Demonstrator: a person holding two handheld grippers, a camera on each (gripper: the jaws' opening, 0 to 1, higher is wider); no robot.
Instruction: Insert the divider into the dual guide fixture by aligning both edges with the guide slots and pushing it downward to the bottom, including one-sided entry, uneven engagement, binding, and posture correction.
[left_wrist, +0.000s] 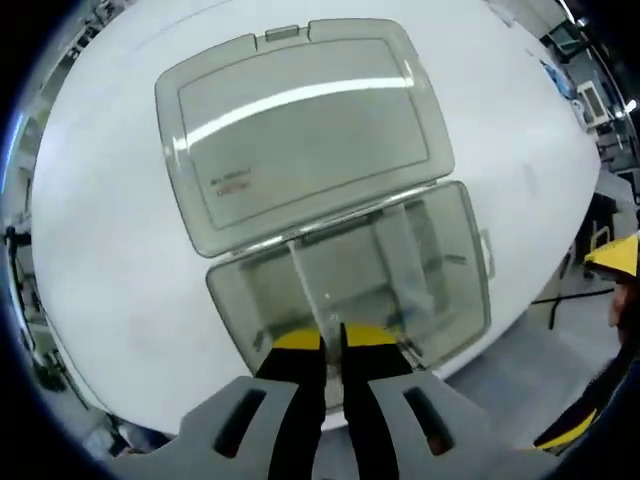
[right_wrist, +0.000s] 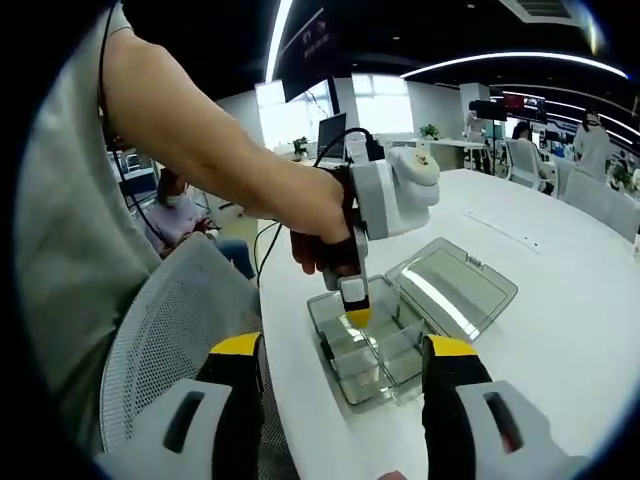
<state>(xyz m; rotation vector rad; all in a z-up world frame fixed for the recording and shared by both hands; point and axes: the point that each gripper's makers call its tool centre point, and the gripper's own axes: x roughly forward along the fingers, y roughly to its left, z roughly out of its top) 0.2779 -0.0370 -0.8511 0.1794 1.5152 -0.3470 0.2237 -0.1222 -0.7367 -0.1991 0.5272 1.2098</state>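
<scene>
Divider (left_wrist: 322, 300) pinched upright in left gripper (left_wrist: 332, 338), apparently entering box (left_wrist: 452, 265) slots directly below; right gripper (right_wrist: 340, 365) spread, farther off.

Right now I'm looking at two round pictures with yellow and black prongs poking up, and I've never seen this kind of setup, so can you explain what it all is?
There is no robot here: a person holds a pair of hand-held tongs in each hand, and a camera rides on each.

The left gripper view looks down its yellow-tipped left tongs, which are shut on a thin clear plastic divider standing in a smoky transparent plastic compartment box with its hinged lid open.

The right gripper view looks from farther back. Its right tongs stand open, holding nothing. It shows the same box on a round white table, and the person's hand working the left tongs.
</scene>
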